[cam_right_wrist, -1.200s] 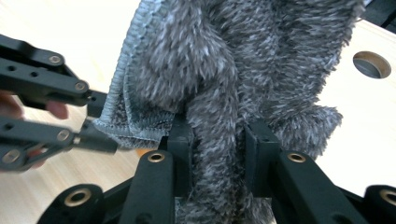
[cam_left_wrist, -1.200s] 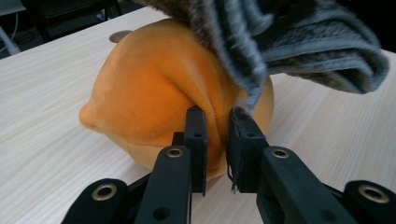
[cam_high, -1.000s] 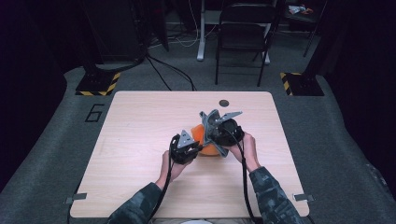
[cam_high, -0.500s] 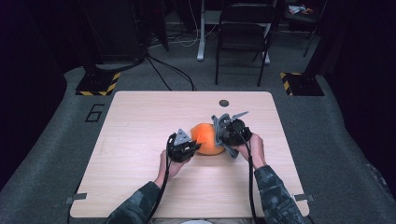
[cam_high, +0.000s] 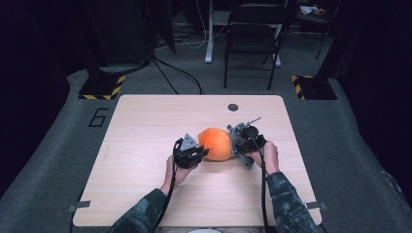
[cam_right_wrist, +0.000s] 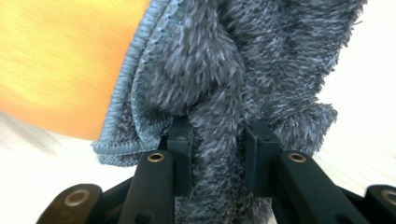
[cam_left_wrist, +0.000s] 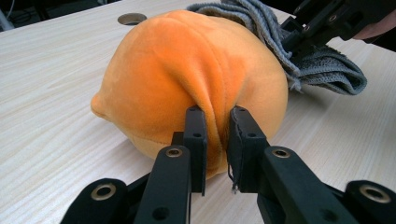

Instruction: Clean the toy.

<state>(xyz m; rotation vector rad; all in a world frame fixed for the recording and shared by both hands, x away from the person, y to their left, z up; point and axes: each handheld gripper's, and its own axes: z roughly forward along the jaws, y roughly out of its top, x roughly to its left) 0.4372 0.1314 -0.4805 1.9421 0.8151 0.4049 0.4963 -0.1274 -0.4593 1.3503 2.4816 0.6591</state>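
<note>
An orange plush ball (cam_high: pixel 215 143) rests on the wooden table (cam_high: pixel 145 121) between my two grippers. My left gripper (cam_high: pixel 200 153) is at its left side, shut on a pinched fold of the orange plush (cam_left_wrist: pixel 215 126). My right gripper (cam_high: pixel 235 143) is at the ball's right, shut on a bunched grey fluffy cloth (cam_right_wrist: pixel 219 93) that lies against the plush (cam_right_wrist: pixel 60 60). In the left gripper view the grey cloth (cam_left_wrist: pixel 322 65) drapes over the far side of the ball and onto the table, with the right gripper's black body (cam_left_wrist: pixel 327 21) above it.
A round cable hole (cam_high: pixel 233 107) sits near the table's far edge. Beyond the table stand a black folding chair (cam_high: pixel 252 39), a pole base with cables and two striped floor markers (cam_high: pixel 102 90). A "6" is marked on the floor at left.
The right gripper has moved right and down with the grey cloth, which has slid off the top of the orange plush, baring it. The left gripper has stayed put.
</note>
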